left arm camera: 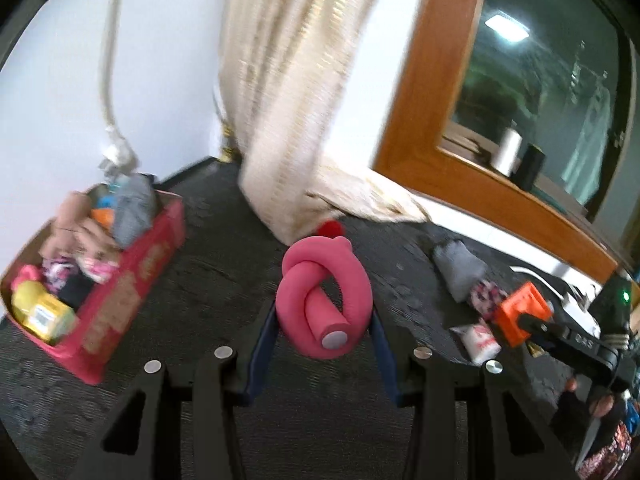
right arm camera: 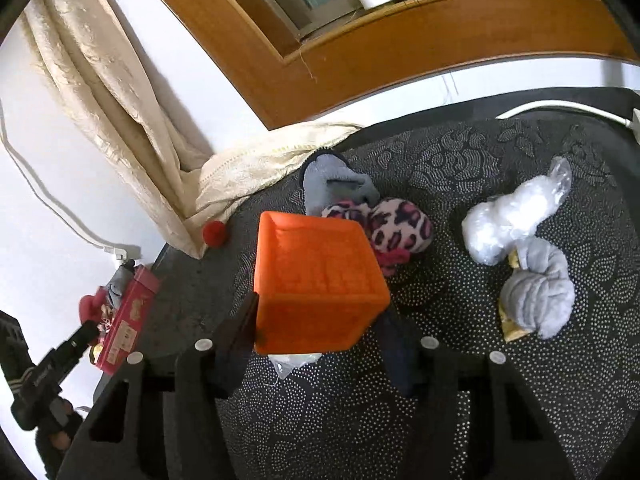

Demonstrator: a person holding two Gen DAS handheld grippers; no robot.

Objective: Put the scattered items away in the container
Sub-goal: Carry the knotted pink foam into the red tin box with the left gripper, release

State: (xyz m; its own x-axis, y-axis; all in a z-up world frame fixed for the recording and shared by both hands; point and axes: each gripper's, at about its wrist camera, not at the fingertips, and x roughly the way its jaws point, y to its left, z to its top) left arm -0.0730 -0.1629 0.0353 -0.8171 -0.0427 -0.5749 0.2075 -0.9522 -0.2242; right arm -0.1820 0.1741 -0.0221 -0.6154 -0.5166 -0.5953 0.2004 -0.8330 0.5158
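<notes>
Matt foam knot (left arm camera: 322, 300); ridged orange plastic cube (right arm camera: 320, 280); fuzzy fleece leopard-print sock (right arm camera: 394, 226); crinkled glossy plastic bag (right arm camera: 516, 216); dark textured carpet (right arm camera: 460, 400); varnished wooden window frame (right arm camera: 400, 52).

Left claw (left arm camera: 322, 334) clamped on knotted pink tube (left arm camera: 322, 300), above dark carpet (left arm camera: 224, 280). Red box (left arm camera: 120, 312) at left, full of toys and cloth. At right, right claw (left arm camera: 520, 322) gripping orange cube (left arm camera: 522, 312); grey sock (left arm camera: 460, 268) and white packet (left arm camera: 480, 340) nearby on floor.
</notes>
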